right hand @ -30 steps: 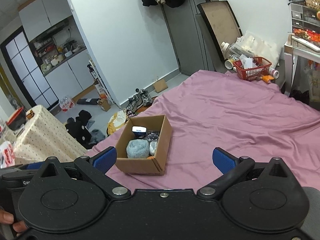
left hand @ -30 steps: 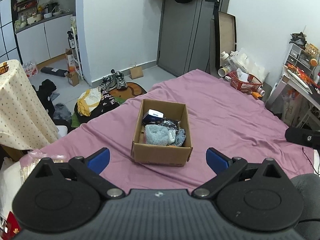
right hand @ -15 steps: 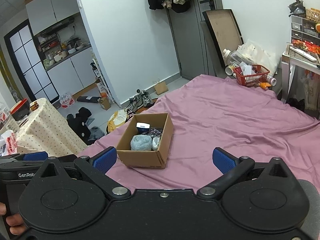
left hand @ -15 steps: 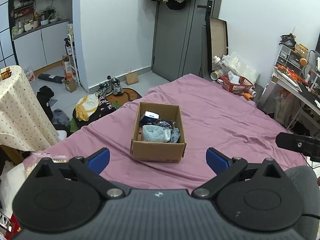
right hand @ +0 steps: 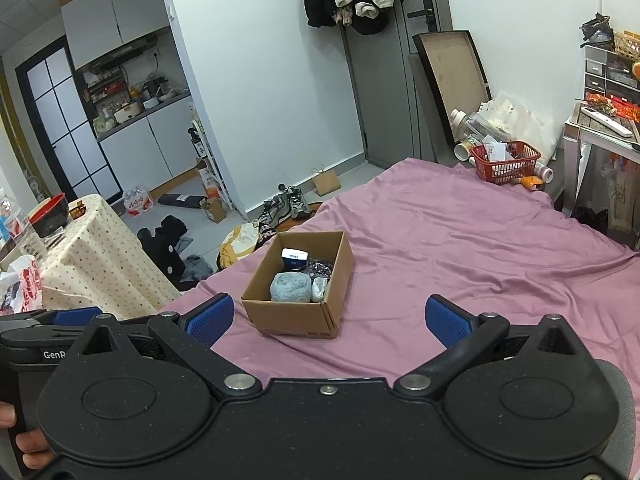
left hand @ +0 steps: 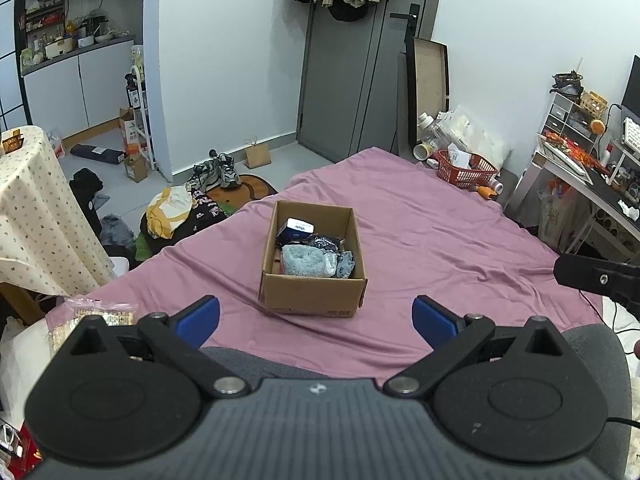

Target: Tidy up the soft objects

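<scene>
A brown cardboard box (left hand: 314, 298) (right hand: 296, 318) sits on the pink bedsheet (left hand: 440, 248) (right hand: 460, 248) near its front left corner. Inside lie a rolled light-blue towel (left hand: 302, 261) (right hand: 291, 287), a dark patterned soft item (left hand: 326, 242) (right hand: 319, 268), a small grey-blue cloth (left hand: 346, 265) and a dark blue pack with a white label (left hand: 295, 229) (right hand: 294, 258). My left gripper (left hand: 316, 320) and right gripper (right hand: 328, 320) both stand open and empty, held back short of the box.
A red basket (left hand: 466, 168) (right hand: 505, 160) stands at the bed's far corner by a desk (left hand: 588, 176). Left of the bed are a dotted tablecloth table (left hand: 36, 216) (right hand: 96, 256), clothes and shoes (left hand: 218, 170) on the floor. A grey chair back (left hand: 592, 344) lies low right.
Both grippers have pulled back and risen, so the box looks smaller and farther away. Both stay open and the box contents are unchanged.
</scene>
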The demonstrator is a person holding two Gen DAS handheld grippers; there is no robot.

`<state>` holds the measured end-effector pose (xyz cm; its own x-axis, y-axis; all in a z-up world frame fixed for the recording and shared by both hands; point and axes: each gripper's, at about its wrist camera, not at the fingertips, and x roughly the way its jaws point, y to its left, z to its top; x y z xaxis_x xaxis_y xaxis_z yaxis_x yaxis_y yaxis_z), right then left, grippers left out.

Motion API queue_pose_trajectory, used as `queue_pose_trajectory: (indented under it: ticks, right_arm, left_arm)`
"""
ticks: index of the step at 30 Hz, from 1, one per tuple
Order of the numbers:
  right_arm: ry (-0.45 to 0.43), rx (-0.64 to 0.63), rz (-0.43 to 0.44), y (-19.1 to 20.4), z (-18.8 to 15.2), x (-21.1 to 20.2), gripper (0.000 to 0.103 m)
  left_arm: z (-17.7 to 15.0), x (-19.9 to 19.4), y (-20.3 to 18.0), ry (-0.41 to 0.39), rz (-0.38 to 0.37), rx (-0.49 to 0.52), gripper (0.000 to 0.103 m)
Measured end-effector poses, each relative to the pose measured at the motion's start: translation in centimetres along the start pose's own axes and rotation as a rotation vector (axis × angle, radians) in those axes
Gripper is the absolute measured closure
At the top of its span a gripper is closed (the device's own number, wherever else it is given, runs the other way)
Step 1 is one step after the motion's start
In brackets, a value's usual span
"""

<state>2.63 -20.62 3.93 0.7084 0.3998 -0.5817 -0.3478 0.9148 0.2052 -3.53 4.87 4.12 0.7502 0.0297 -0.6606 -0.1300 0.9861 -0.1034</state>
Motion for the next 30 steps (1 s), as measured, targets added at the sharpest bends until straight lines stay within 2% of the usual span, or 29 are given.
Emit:
queue_pose_trajectory:
  ticks: [30]
  right_arm:
    - [-0.002,-0.004,-0.006,0.19,-0.14,-0.33,0.000]
  left_arm:
    - [-0.30,-0.73,-0.03,-0.010,-0.015,0.006,0.001]
